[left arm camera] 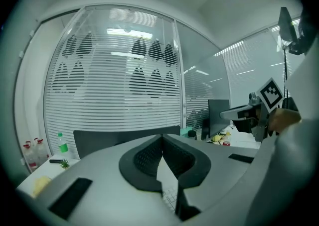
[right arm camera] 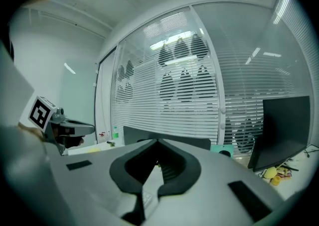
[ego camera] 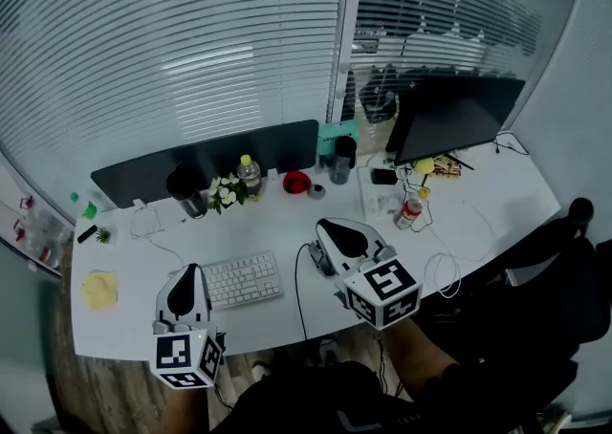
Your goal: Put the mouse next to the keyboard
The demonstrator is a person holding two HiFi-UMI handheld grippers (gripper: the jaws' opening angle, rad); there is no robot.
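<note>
Above desk (ego camera: pixel 277 220) | left tool (ego camera: pixel 189 271) closed, empty | right tool (ego camera: pixel 323 226) closed, empty

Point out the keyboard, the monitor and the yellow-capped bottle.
keyboard (ego camera: pixel 243 279), head view, middle of its keys
monitor (ego camera: pixel 455 117), head view, centre of the dark screen
yellow-capped bottle (ego camera: pixel 250 179), head view, on its body

White desk clutter under slatted blinds (ego camera: pixel 191 40)
A dark monitor (ego camera: pixel 449 117) stands at the desk's (ego camera: pixel 488 207) right rear; a yellow-capped bottle (ego camera: pixel 249 174) sits just beside white flowers (ego camera: pixel 226 194), a red thing (ego camera: pixel 296 182), perhaps a bowl, near them; yellow notes (ego camera: pixel 99 289) lie far left
</note>
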